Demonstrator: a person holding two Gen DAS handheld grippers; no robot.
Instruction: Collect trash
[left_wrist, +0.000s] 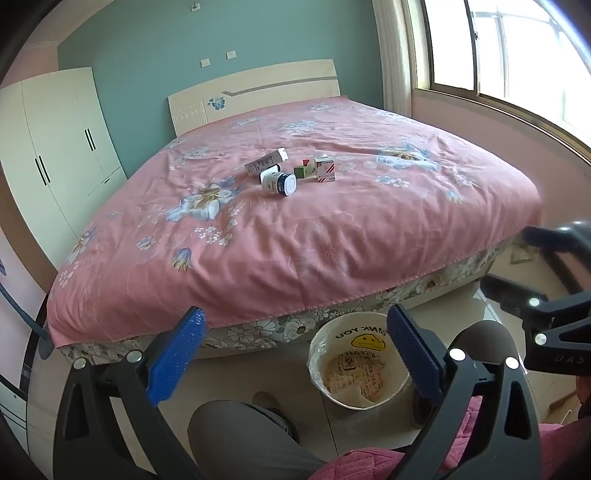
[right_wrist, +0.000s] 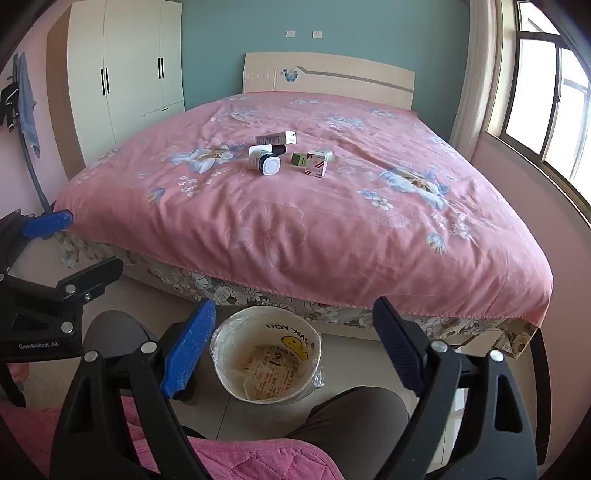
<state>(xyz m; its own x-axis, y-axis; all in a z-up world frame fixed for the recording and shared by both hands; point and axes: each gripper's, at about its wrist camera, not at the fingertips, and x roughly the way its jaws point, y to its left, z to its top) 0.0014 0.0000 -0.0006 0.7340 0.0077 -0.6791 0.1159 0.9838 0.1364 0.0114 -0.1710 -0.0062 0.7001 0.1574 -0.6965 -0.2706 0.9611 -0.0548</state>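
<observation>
Both grippers, L (left_wrist: 295, 354) & R (right_wrist: 295, 350): jaws spread wide, nothing held, hovering above bin (right_wrist: 236, 391) on floor at bed (right_wrist: 332, 229) foot. Trash on bed centre, well beyond bin: white jar (right_wrist: 264, 161), boxes (right_wrist: 317, 162). Step: approach, likely nothing collected yet. Next: reach fwd over bed, close on one item.

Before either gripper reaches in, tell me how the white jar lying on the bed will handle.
The white jar lies on its side, so a nudge would probably roll it. The soft quilt may slow that. Its smooth round wall could slip between the pads.
</observation>
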